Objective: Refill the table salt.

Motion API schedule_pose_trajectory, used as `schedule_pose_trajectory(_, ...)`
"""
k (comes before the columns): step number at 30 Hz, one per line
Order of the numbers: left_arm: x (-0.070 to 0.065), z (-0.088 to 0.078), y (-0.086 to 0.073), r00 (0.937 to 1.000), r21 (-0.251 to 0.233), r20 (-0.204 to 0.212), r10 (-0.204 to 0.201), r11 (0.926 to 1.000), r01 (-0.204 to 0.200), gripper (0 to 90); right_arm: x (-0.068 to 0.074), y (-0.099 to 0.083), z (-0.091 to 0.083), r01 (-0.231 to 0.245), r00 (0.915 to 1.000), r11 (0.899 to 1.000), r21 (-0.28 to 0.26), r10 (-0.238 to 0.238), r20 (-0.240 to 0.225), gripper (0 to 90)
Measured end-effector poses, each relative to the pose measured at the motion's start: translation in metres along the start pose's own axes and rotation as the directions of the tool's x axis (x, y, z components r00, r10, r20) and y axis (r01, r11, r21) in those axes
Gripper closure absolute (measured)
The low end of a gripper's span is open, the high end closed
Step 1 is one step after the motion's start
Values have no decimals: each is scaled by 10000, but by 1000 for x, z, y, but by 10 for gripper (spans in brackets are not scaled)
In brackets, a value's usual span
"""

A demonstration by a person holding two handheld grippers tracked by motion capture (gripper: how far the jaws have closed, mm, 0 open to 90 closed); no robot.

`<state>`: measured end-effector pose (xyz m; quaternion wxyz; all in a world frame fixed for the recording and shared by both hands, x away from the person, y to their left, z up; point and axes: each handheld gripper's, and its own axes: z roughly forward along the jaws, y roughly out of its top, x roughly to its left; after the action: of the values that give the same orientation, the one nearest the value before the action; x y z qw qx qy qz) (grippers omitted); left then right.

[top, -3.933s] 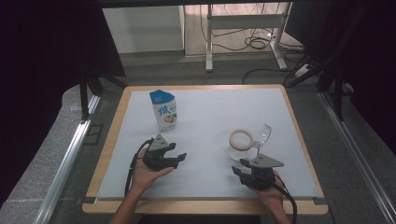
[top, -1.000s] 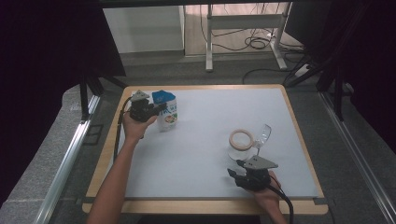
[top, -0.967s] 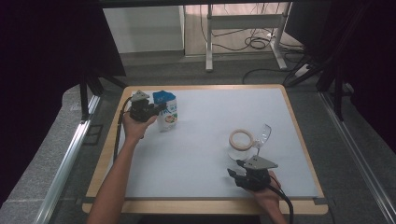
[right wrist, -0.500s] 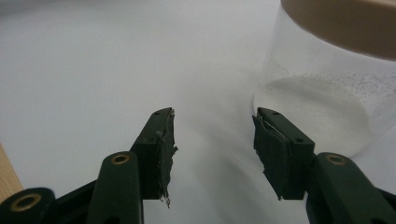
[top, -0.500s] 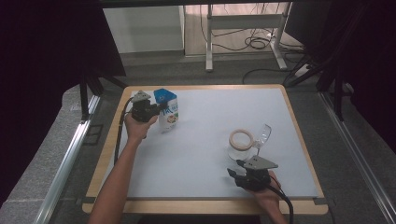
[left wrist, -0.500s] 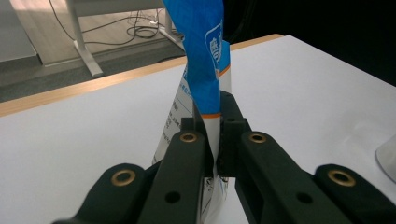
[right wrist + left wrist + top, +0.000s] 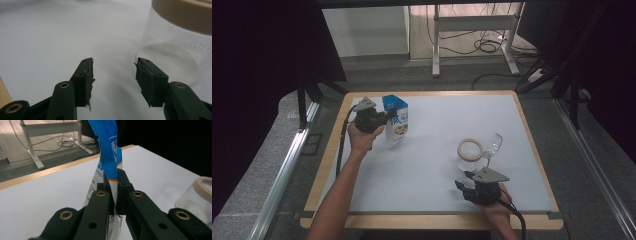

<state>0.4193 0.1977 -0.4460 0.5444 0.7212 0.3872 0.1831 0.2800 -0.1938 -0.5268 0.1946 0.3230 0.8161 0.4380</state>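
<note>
Pale grey mat [image 7: 432,150] on wood-edged table, left gripper [image 7: 384,118] pinching blue-topped pouch [image 7: 396,122] — right gripper [image 7: 467,181] half-open, empty.

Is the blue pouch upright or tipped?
Upright: the blue pouch stands on the table, its top pinched by the left gripper.

Right gripper [image 7: 114,75] sits low over the white table top [image 7: 50,37], its two black jaws standing apart with nothing between them, bare white surface showing in the gap; the pads [image 7: 88,87] on the inner faces look worn and ragged, with torn bits hanging off the lower edges. Just beyond the right-hand jaw stands a clear jar [image 7: 175,55] with a beige rim at the top, a low layer of white powdery stuff inside; jaw tip is near the jar wall, contact can't be told. A sliver of the table's wooden edge [image 7: 3,93] shows at the bottom left corner.
</note>
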Motion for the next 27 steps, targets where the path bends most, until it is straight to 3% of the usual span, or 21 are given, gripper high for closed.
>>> schedule_pose_trajectory(7, -11, -6, 1, 9995, -67, 296, 54, 10000, -52, 899, 3, 0, 2, 59, 10000, 10000, -42, -59, -48, 478)
schedule_pose_trajectory(24, -27, -11, -4, 9986, -14, 495, 194, 9998, -194, 899, 12, 3, 5, 308, 9994, 9990, -332, -313, -137, 467)
schedule_pose_trajectory(27, -29, -12, -6, 9979, -18, 650, 53, 10000, -52, 899, 13, 3, 7, 334, 9993, 9987, -397, -341, -161, 462)
